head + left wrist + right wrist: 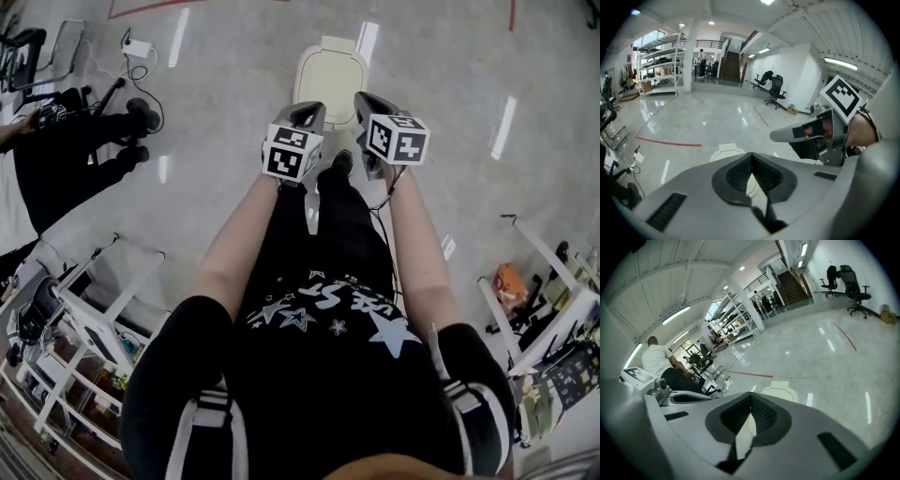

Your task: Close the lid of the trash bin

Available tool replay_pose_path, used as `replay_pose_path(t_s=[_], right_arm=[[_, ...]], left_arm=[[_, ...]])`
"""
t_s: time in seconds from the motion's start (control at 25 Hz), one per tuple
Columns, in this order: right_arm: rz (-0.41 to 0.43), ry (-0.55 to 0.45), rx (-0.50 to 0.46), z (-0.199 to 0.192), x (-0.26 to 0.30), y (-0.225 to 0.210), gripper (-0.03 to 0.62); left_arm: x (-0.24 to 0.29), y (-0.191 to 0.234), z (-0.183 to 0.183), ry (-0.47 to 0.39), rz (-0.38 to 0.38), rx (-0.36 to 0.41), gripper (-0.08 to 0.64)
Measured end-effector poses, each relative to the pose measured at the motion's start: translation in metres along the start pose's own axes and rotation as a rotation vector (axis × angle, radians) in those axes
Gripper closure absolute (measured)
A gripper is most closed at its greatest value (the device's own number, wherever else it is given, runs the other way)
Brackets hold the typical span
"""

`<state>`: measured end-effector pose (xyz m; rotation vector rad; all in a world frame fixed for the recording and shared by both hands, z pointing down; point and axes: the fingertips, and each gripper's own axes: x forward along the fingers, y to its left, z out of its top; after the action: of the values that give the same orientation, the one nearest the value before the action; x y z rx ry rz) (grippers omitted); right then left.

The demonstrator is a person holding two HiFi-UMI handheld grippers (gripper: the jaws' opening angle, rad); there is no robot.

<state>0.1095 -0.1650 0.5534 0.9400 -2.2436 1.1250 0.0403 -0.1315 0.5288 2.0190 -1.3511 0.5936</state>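
Straight ahead on the glossy grey floor (225, 84) stood the cream, rounded plastic trash bin (330, 75), its lid lying flat on top. The left gripper (305, 114) and the right gripper (370, 101) hung side by side on its near side, clear of it, each with jaws together and nothing between them.

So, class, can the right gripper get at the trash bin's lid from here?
Probably yes: the right gripper is held higher than the lid, nothing stands between them, so lowering it should do.
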Motion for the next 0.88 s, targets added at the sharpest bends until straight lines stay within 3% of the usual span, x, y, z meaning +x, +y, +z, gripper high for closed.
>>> replay_pose_path(t_s=[0.24, 0.52, 0.72, 0.88], right_arm=[[-0.003, -0.028, 0.005, 0.006, -0.009, 0.032, 0.586], [-0.047, -0.118, 0.007, 0.015, -0.028, 0.078, 0.586], [-0.145, -0.220, -0.084, 0.023, -0.051, 0.117, 0.586], [-0.164, -0.290, -0.105, 0.028, -0.067, 0.154, 0.586]], left_arm=[[-0.029, 0.014, 0.028, -0.058, -0.011, 0.018, 0.549], [-0.075, 0.026, 0.045, -0.133, -0.080, 0.045, 0.549], [-0.118, 0.036, 0.043, -0.178, -0.135, 0.081, 0.549], [-0.156, 0.044, 0.051, -0.242, -0.167, 0.098, 0.549]])
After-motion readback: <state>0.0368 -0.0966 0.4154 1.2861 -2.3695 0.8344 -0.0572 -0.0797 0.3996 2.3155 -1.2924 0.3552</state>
